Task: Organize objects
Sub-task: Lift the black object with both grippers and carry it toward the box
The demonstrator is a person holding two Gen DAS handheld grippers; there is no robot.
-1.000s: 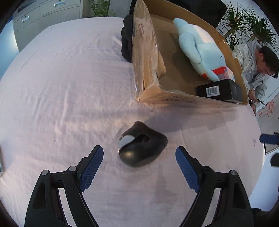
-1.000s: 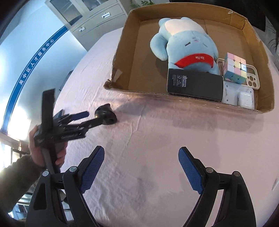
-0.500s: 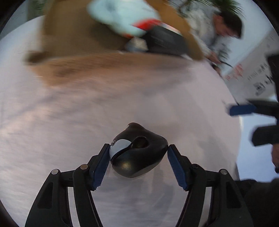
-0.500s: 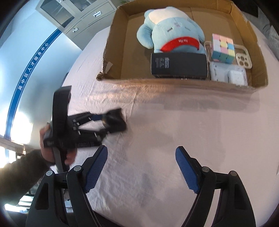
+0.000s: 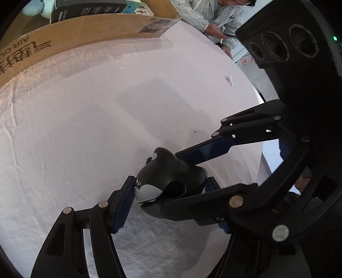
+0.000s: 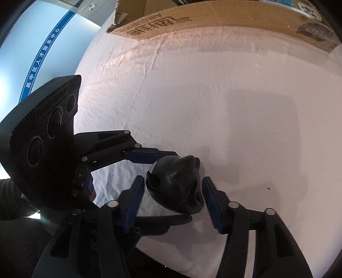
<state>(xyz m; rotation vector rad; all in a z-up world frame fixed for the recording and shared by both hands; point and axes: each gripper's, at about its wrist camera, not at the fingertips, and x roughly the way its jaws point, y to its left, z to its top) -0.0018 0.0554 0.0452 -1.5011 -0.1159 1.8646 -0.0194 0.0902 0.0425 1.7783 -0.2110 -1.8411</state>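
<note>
A black and white orca toy (image 5: 168, 181) is held above the white tablecloth. My left gripper (image 5: 171, 192) is shut on the orca toy, its blue pads pressing both sides. My right gripper (image 6: 171, 188) comes in from the right in the left wrist view; its blue pads stand on either side of the same orca toy (image 6: 175, 184) with small gaps showing. The cardboard box (image 5: 70, 40) stands at the far edge, also seen in the right wrist view (image 6: 213, 21).
The box holds a blue plush (image 5: 36, 8), a black carton (image 5: 85, 8) and a pastel cube (image 5: 133, 4). A seated person (image 5: 213, 12) is at the table's far right. A small white scrap (image 5: 229, 80) lies on the cloth.
My left gripper closed on the orca toy, lifted it and swung right. My right gripper dropped low and moved in around the same toy.
</note>
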